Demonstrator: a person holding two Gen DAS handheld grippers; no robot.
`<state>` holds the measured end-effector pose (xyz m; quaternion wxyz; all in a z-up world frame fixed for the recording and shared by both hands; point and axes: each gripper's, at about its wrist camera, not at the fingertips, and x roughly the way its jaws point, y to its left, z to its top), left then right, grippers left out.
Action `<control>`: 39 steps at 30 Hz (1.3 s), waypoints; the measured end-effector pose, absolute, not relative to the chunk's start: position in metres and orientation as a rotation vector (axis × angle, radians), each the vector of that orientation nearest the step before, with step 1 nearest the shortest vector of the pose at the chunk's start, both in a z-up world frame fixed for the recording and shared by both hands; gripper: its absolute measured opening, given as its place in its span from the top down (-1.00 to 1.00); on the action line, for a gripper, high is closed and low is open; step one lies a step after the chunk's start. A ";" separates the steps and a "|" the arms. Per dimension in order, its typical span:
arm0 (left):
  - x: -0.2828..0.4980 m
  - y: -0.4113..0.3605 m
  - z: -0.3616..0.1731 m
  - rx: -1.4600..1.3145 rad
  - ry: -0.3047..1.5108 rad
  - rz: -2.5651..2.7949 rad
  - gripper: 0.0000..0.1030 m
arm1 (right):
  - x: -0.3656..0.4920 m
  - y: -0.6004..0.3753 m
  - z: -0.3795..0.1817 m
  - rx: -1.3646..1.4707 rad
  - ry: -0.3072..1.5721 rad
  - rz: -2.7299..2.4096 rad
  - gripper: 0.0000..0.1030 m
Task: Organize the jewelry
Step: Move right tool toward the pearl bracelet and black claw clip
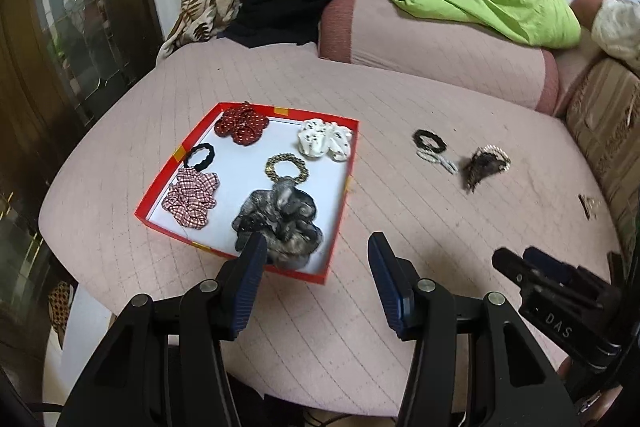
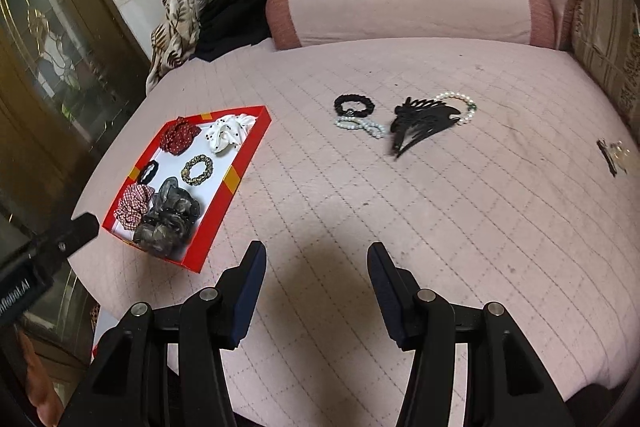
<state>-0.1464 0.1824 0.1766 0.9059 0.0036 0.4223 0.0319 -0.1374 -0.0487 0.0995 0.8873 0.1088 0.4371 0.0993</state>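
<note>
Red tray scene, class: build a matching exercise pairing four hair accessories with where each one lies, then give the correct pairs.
Column 1:
1. checked scrunchie
2. gold ring scrunchie
3. black hair comb
4. white dotted scrunchie

Column 2:
A. outside the red tray, on the pink cover
B. tray middle
C. tray's far corner, towards the loose items
D. tray's near part, beside the grey scrunchie

Pairs: 1-D, 2-B, 3-A, 4-C

I see soft, even indoor light with no glare. My right gripper (image 2: 317, 259) throws a dark shadow on the pink quilt (image 2: 440, 227). Both fisheye views bend hard at their black rims. The hair claw (image 1: 482, 167) smears with motion blur in the left view.
</note>
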 end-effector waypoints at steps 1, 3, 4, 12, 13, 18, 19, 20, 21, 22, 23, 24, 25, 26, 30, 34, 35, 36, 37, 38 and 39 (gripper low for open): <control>-0.148 0.179 0.177 0.013 0.873 0.061 0.00 | -0.139 -0.050 0.100 0.226 0.903 0.205 -0.11; -0.152 0.171 0.178 0.027 0.874 0.051 0.00 | -0.144 -0.053 0.103 0.224 0.892 0.202 -0.11; -0.153 0.168 0.178 0.036 0.874 0.048 0.00 | -0.145 -0.054 0.104 0.223 0.887 0.200 -0.11; -0.157 0.154 0.175 0.062 0.882 0.031 -0.01 | -0.148 -0.062 0.104 0.230 0.868 0.182 -0.13; -0.156 0.153 0.175 0.063 0.884 0.029 -0.02 | -0.147 -0.063 0.103 0.233 0.870 0.181 -0.13; -0.150 0.150 0.167 0.068 0.907 0.025 -0.02 | -0.143 -0.069 0.094 0.249 0.887 0.176 -0.14; -0.149 0.149 0.165 0.068 0.913 0.024 -0.03 | -0.143 -0.071 0.091 0.253 0.891 0.173 -0.14; -0.147 0.149 0.162 0.066 0.920 0.023 -0.03 | -0.142 -0.072 0.089 0.257 0.895 0.170 -0.14; -0.146 0.149 0.159 0.064 0.928 0.022 -0.03 | -0.141 -0.074 0.087 0.261 0.899 0.168 -0.14; -0.143 0.149 0.156 0.062 0.938 0.020 -0.03 | -0.139 -0.076 0.084 0.268 0.905 0.163 -0.14; -0.142 0.149 0.154 0.060 0.946 0.018 -0.03 | -0.138 -0.078 0.082 0.272 0.909 0.161 -0.14; -0.139 0.148 0.150 0.059 0.957 0.015 -0.03 | -0.136 -0.080 0.080 0.278 0.914 0.157 -0.14; -0.137 0.148 0.148 0.058 0.963 0.014 -0.03 | -0.134 -0.082 0.077 0.283 0.919 0.152 -0.14; -0.135 0.148 0.144 0.056 0.971 0.012 -0.03 | -0.132 -0.085 0.074 0.287 0.925 0.146 -0.14; -0.125 0.147 0.134 0.054 0.991 0.012 -0.03 | -0.124 -0.091 0.066 0.297 0.941 0.126 -0.14; -0.113 0.145 0.121 0.050 1.011 0.008 -0.03 | -0.115 -0.099 0.058 0.299 0.951 0.102 -0.14; -0.110 0.144 0.118 0.051 1.015 0.006 -0.03 | -0.112 -0.101 0.055 0.298 0.955 0.094 -0.14; -0.108 0.144 0.115 0.054 1.019 0.004 -0.03 | -0.109 -0.102 0.053 0.296 0.958 0.087 -0.14; -0.104 0.143 0.111 0.058 1.027 0.000 -0.03 | -0.107 -0.103 0.051 0.294 0.961 0.082 -0.14; -0.101 0.142 0.106 0.059 1.035 -0.004 -0.03 | -0.104 -0.105 0.049 0.292 0.964 0.076 -0.14; -0.099 0.142 0.104 0.060 1.041 -0.008 -0.03 | -0.102 -0.107 0.047 0.289 0.966 0.070 -0.14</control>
